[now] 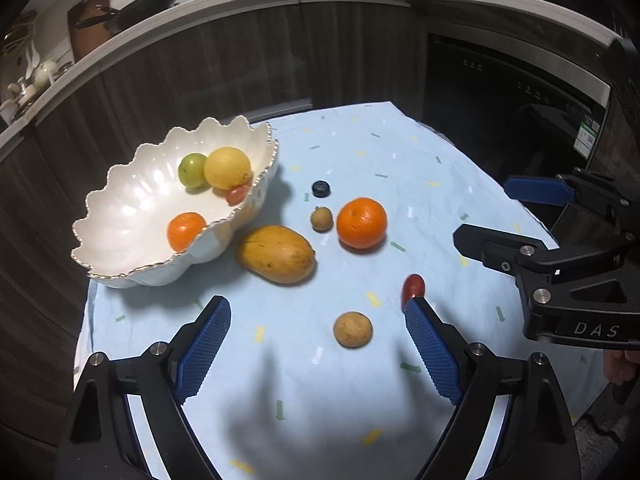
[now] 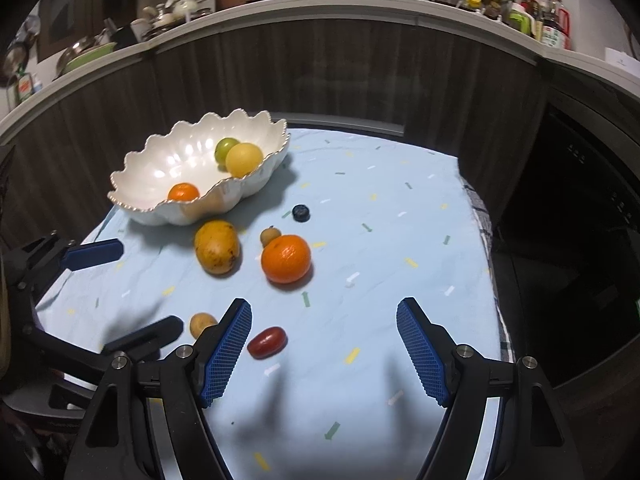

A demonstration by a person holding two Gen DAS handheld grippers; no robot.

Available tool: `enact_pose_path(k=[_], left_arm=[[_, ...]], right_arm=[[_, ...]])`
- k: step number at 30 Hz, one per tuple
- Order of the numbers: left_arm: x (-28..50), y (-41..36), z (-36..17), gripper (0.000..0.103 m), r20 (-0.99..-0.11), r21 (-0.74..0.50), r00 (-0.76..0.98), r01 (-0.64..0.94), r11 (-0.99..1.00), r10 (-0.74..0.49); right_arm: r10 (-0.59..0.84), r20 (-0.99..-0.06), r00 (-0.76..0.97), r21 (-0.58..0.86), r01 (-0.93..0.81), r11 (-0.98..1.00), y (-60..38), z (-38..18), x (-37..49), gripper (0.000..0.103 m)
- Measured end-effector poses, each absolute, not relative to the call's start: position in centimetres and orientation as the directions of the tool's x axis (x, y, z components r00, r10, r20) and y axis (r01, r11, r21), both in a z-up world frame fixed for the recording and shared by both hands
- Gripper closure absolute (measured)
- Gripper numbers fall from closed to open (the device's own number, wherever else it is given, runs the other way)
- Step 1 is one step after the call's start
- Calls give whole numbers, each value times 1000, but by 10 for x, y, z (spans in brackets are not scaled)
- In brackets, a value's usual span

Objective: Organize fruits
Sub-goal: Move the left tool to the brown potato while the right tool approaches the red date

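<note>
Claws both wide open, holding nothing: left claw (image 1: 318,312), right claw (image 2: 324,312). Bowl (image 2: 160,208) at counter's far-left edge (four fruits inside); mango (image 2: 217,247), orange (image 2: 286,259) loose mid-cloth, right side open.

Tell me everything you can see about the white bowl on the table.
The bowl is glossy white, ceramic by its look, shell-shaped with a scalloped rim edged in gold beads. It stands upright on the light blue tablecloth, at the far left of the table. Inside lie a green fruit, a yellow fruit, a small red fruit and a small orange. The mango lies just beside it; contact is unclear.
</note>
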State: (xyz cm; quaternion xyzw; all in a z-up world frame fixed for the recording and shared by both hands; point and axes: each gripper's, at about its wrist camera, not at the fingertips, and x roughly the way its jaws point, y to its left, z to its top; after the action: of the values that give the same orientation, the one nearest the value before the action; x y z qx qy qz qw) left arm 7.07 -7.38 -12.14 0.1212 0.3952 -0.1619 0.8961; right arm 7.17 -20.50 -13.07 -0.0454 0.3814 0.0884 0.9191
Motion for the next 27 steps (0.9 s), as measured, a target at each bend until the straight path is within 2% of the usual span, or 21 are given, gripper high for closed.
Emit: enact_pose_path(k=[15,22,27], left_arm=[[69,-84,-148,17,-760,99,616,426,899,-208],[73,-87,-163,25,-777,95,593,442,892,-211],[74,-88,-168,32,-783,94,584,452,887,-214]], right_arm=[[207,-727,654,-35,-337,941,-198,-154,77,28],[245,-746,619,-17,-386,922,-197,-168,83,37],[282,-751,598,-2,-429,903,-194,-173,84,38]])
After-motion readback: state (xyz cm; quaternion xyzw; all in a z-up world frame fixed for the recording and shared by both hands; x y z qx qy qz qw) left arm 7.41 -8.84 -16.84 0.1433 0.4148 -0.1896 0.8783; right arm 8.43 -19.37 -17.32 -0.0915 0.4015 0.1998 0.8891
